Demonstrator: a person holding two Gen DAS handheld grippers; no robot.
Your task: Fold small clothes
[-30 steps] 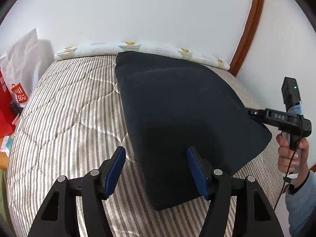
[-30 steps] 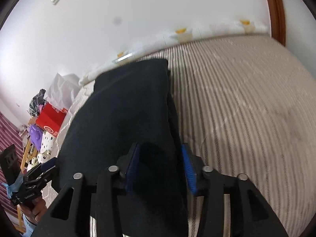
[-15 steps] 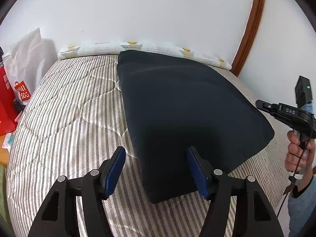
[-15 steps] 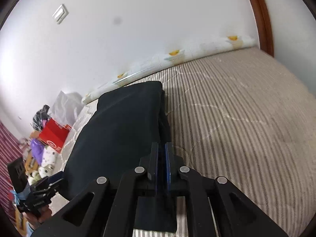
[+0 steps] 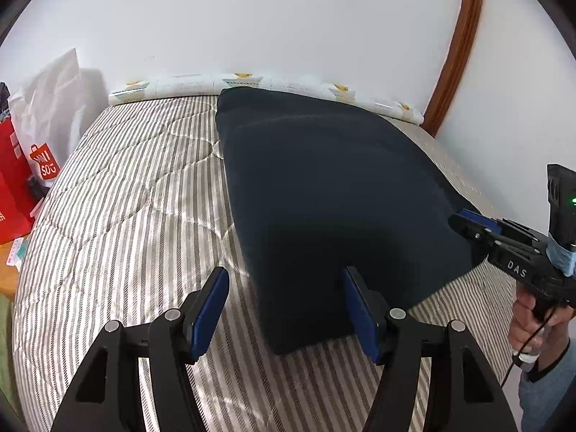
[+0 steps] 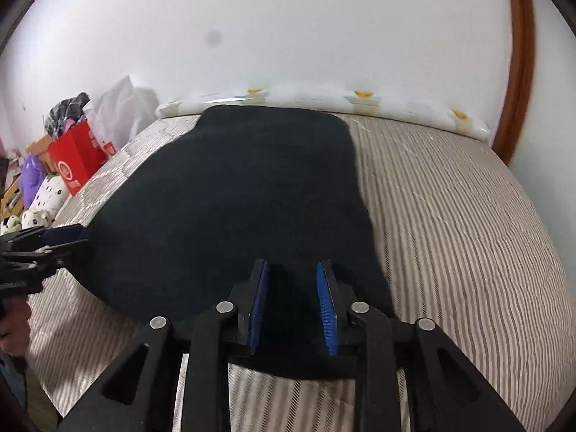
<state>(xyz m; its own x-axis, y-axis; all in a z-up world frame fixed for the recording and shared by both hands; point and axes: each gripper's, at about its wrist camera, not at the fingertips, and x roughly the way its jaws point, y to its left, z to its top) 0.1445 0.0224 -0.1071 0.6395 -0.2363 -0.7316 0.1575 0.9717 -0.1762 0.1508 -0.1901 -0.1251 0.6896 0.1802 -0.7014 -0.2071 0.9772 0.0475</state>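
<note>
Opening right tongs (image 6: 293, 306) over dark garment (image 5: 324, 187) near edge; left tongs (image 5: 284, 309) agape, empty

Folded garment (image 5: 324, 187) lies on mattress (image 5: 126, 198), far edge touching bolster (image 5: 252, 81) at 12 o'clock; shopping bags (image 5: 21, 180) off mattress at 9.

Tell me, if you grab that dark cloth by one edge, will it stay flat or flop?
The dark cloth would probably flop: it lies limp, hugging the striped mattress. It likely drags rather than slides, since the quilted surface looks grippy. Its folded layers may fall open.
</note>
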